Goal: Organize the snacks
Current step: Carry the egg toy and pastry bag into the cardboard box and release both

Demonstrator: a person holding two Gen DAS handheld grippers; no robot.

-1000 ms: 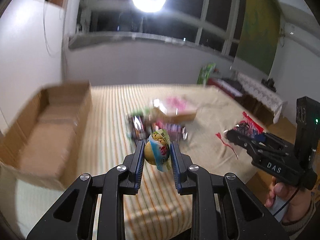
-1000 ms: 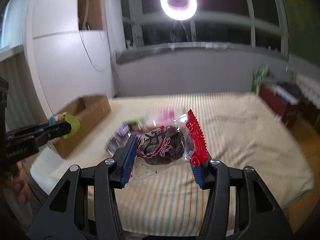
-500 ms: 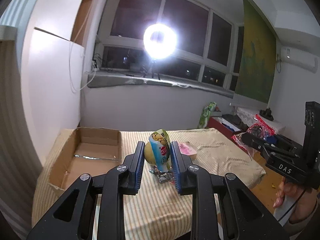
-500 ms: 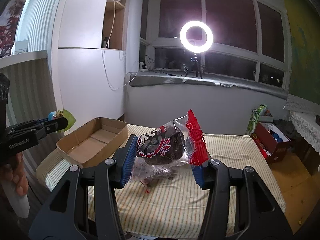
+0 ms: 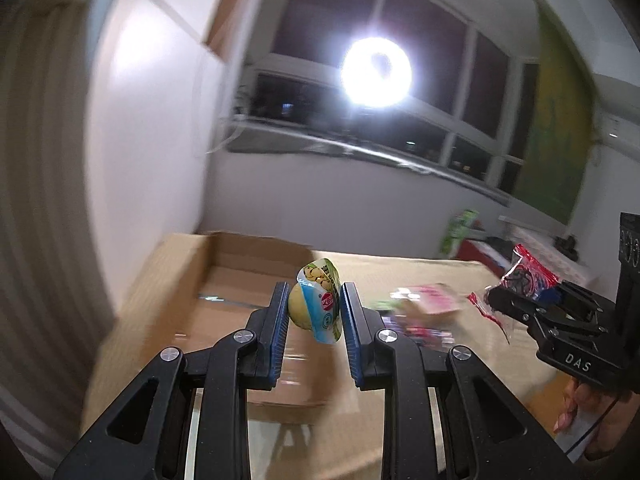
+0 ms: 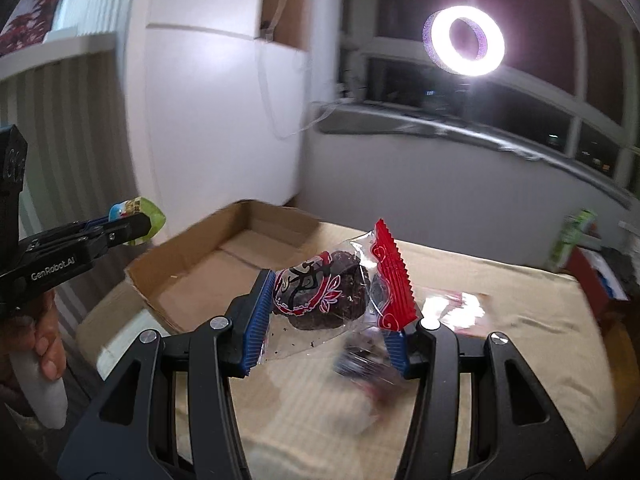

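A small yellow-green snack packet is clamped between the blue pads of the left gripper at the lower centre of the left wrist frame, held in the air above the open cardboard box that fills the lower left of that frame. The same packet is seen at the left edge of the right wrist frame, pinched at the tip of the left gripper. A dark round cake in a clear wrapper with a red serrated edge is gripped by the right gripper at the centre of the right wrist frame, above the striped cloth of the tabletop and just right of the box. More snack packets are seen blurred on the cloth to the right of the box. A bright ring light is visible in the upper right, in front of dark windows.
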